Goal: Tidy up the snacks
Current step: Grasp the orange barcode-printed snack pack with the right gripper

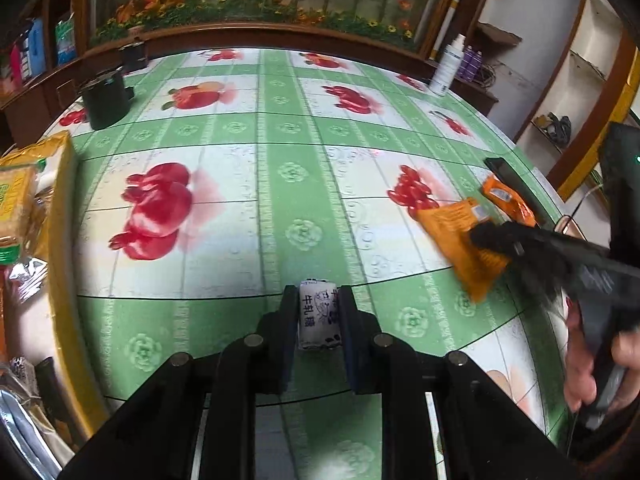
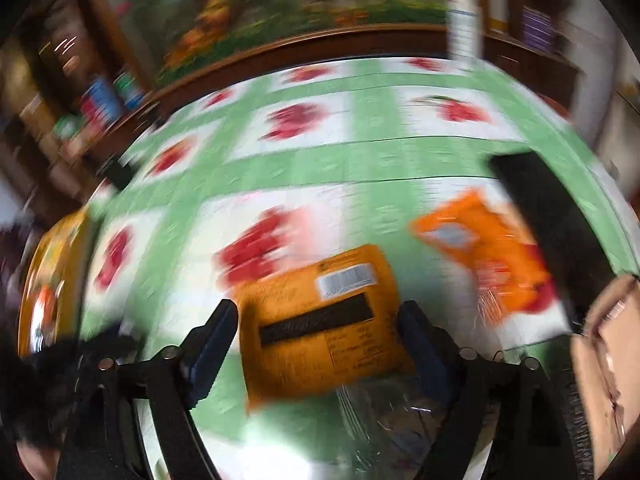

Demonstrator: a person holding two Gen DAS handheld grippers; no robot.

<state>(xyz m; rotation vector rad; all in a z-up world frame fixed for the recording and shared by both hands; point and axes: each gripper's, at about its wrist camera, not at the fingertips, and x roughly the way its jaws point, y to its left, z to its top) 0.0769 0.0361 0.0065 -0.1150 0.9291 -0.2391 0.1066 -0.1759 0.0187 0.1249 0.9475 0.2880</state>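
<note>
- Left wrist: left gripper (image 1: 319, 312) clamped tight on white candy (image 1: 319, 314), printed 牛轧糖, low over the green fruit-print surface (image 1: 280, 184). To the right, right gripper (image 1: 490, 240) over orange packet (image 1: 454, 236); second orange packet (image 1: 506, 196) just beyond. Yellow tray (image 1: 60, 240) of snacks at left edge.
- Right wrist, blurred: right gripper (image 2: 318, 320) spread wide, orange packet (image 2: 320, 320) lying between the jaws, pads seemingly not pressing. Barcode label visible, print unreadable. Second orange packet (image 2: 492, 256) to the right.
</note>
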